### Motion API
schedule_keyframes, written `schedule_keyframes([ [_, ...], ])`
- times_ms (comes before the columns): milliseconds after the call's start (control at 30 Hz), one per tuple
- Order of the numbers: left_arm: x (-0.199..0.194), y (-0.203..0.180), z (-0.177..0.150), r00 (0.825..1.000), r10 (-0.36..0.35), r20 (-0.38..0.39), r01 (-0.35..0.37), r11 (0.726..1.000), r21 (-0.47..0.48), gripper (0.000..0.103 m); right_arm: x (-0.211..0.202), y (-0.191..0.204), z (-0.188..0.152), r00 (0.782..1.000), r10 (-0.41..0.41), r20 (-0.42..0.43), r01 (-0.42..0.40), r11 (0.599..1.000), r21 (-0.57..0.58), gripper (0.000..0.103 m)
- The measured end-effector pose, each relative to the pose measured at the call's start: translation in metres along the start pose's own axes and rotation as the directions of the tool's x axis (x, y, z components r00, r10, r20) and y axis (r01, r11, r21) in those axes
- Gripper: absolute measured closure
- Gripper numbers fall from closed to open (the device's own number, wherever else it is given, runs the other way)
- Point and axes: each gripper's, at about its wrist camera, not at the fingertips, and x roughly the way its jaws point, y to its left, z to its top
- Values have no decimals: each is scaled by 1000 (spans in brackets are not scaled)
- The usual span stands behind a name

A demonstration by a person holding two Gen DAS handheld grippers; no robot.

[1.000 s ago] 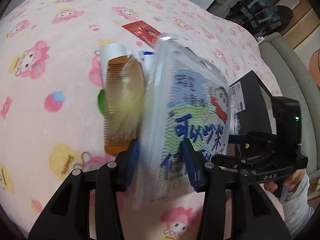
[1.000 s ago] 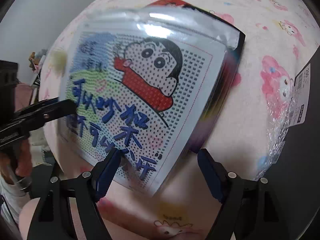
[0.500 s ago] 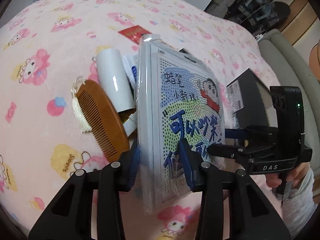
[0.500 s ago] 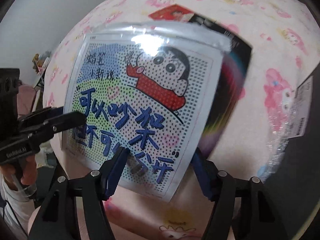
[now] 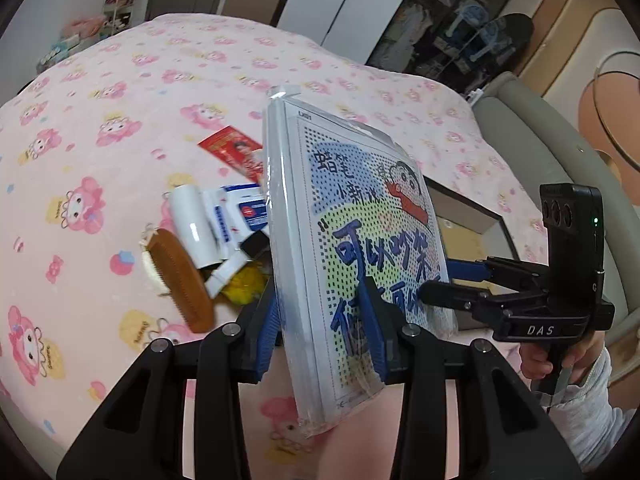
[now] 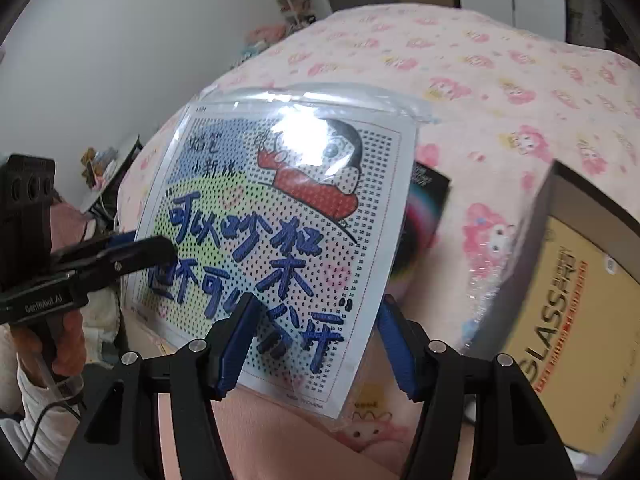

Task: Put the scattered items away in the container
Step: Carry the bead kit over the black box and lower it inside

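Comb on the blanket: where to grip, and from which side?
Grip the comb across its width at the near end, coming down from above. It lies flat on the blanket, so likely only a top-down pinch reaches both long edges; the far end crowds the white roll. Use the open right gripper; the left gripper holds the packet.

The upright craft packet (image 5: 352, 248) stands between the comb-side clutter (image 5: 216, 240) and the box (image 5: 468, 224).
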Motion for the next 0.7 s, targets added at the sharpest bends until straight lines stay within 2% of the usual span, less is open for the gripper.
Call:
schedule_keyframes([
  [200, 6, -54, 18, 999, -50, -2, 50, 997, 51, 64, -54, -33, -11, 997, -29, 74, 26, 999, 40, 47],
  [400, 56, -131, 47, 991, -122, -61, 128, 987, 102, 64, -123, -94, -26, 983, -131, 130, 119, 988, 94, 47],
  [567, 128, -197, 56, 979, -128, -161, 150, 980, 133, 64, -143, -168, -49, 970, -230, 78, 214, 961, 174, 47],
  [700, 171, -233, 51, 970, -102, -220, 140, 977, 163, 64, -142, -222, -72, 973, -229, 42, 211, 945, 251, 47],
])
